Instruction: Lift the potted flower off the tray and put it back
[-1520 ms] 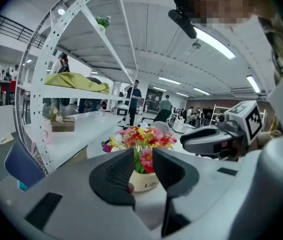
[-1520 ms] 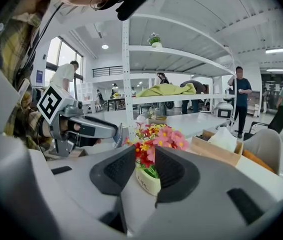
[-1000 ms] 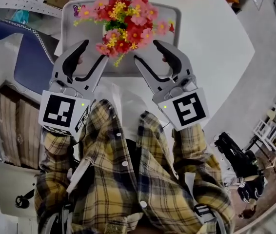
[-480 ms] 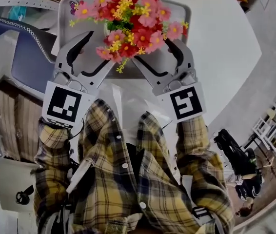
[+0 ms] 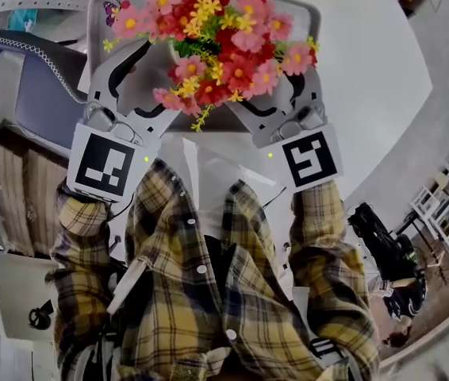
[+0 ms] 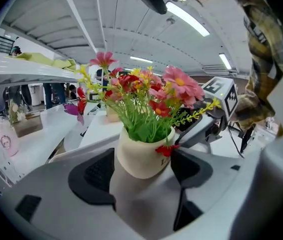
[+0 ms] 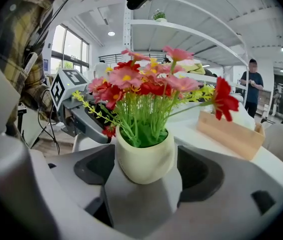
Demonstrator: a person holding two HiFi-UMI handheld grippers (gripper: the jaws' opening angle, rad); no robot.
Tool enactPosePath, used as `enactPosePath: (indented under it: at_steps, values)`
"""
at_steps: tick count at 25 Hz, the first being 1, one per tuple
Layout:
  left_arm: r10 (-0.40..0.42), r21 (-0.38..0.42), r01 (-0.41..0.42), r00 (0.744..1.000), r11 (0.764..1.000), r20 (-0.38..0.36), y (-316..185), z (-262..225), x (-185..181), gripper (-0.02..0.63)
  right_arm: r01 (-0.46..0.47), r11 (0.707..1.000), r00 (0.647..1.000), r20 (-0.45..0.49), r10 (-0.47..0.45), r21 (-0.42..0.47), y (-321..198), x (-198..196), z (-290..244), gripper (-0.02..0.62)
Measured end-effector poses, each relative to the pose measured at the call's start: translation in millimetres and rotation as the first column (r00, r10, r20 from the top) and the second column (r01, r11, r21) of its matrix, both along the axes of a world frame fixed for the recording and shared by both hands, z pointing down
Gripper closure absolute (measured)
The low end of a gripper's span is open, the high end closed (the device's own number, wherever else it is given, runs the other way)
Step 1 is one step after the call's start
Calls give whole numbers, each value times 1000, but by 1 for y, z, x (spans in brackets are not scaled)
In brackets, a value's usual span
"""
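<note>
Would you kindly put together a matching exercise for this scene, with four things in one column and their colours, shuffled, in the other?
Things:
1. pot
2. tray
3. butterfly
4. shirt

Colours:
a. grey
b. yellow plaid
c. cream
d. purple

Pairs: 1-c, 2-a, 3-d, 4-b
</note>
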State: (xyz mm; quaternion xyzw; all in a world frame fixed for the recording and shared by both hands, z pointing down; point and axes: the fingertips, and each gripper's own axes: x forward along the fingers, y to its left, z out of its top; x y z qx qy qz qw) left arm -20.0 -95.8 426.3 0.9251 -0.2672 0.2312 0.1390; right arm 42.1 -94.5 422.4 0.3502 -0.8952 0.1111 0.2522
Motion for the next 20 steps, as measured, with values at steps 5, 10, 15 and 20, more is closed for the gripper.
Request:
enactPosePath:
  at_steps: [5,10,15,20]
  values:
    - [48,1,-48,999,999,18,-1,4,6,247,20,1000,1000,13,-20,-6,-4,-2,3,229]
    - [70,13,-71,997,997,42,-6,9,12,247,49,999,999,18,-49,-13,-7,-3,7,229]
    - [89,35,-91,995,995,53,-6,9,18,249,85,996,996,-1,-85,-3,-6,-6,7,230]
    - [72,36,-74,996,997,51,-7,10,18,249,82,997,997,5,-82,4,-7,-5,7,230]
